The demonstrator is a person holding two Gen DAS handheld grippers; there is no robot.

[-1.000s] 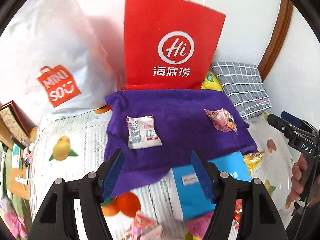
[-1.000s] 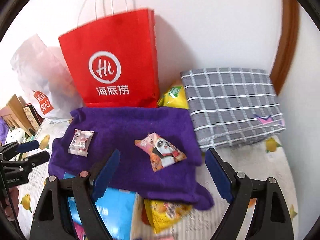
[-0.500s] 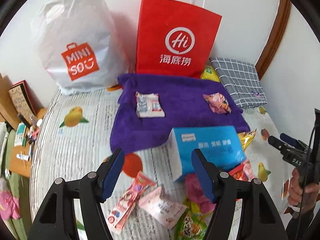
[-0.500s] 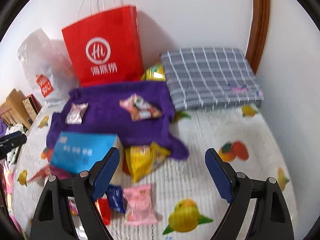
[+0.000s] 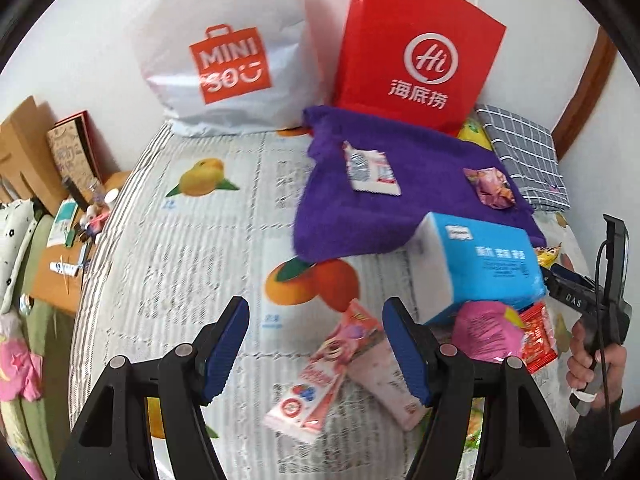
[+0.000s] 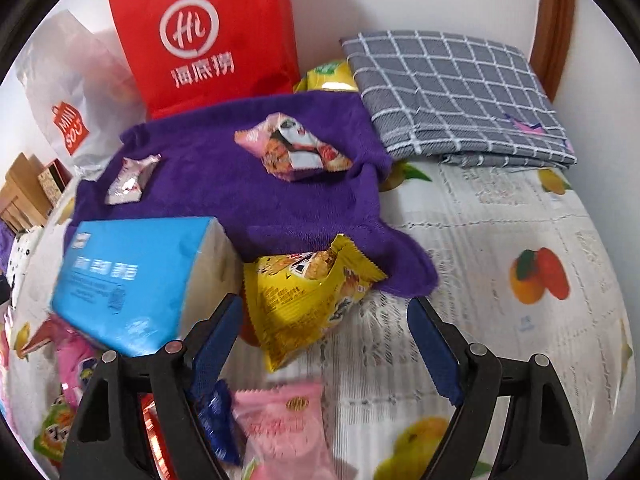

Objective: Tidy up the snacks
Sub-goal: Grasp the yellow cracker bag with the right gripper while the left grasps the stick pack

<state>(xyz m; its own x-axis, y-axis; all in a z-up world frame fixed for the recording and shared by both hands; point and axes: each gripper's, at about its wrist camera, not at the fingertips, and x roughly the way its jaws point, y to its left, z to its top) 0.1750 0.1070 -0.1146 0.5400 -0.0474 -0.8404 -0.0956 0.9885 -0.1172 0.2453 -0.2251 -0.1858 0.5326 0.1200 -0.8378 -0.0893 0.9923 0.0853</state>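
The left tool (image 5: 316, 344) hangs with its jaws apart and nothing gripped, above a long pink snack packet (image 5: 320, 376) lying on the fruit-print bed cover (image 5: 200, 248). The right tool (image 6: 326, 340) has its jaws closing, not yet pressing anything, over a yellow snack bag (image 6: 304, 300) that rests against a blue tissue pack (image 6: 132, 280). Behind them, a white wrapper (image 5: 370, 168) and a panda-print packet (image 6: 294, 148) lie well apart on a purple towel (image 6: 224, 188).
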